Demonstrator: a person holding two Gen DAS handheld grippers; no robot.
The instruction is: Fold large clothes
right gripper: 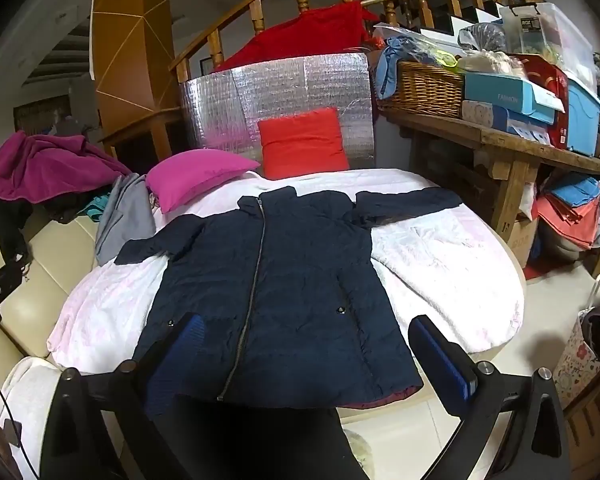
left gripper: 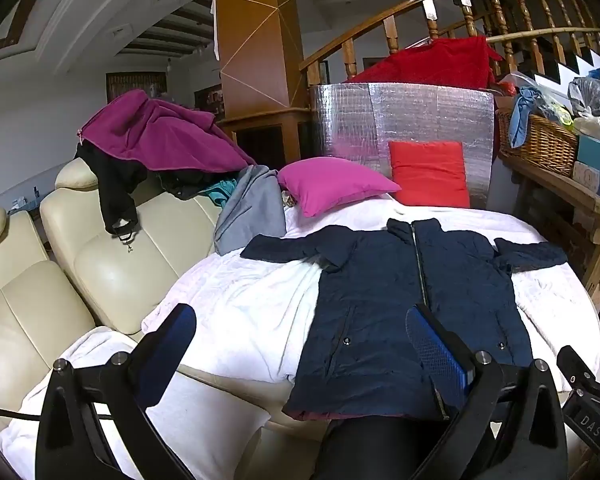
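A dark navy zip-up jacket (left gripper: 404, 300) (right gripper: 268, 280) lies flat and face up on a white blanket (left gripper: 252, 300) (right gripper: 440, 272), with both sleeves spread out to the sides and the zipper closed. My left gripper (left gripper: 300, 344) hovers wide open above the jacket's near left hem, with nothing between its blue pads (left gripper: 436, 356). My right gripper (right gripper: 312, 352) is also wide open over the near hem, empty. Neither gripper touches the fabric.
A pink cushion (left gripper: 332, 188) and a red cushion (left gripper: 430, 174) lie at the far end against a silver foil panel (left gripper: 404, 120). A cream leather sofa (left gripper: 60, 280) with piled clothes (left gripper: 156, 136) is at left. A cluttered wooden table (right gripper: 512, 144) stands at right.
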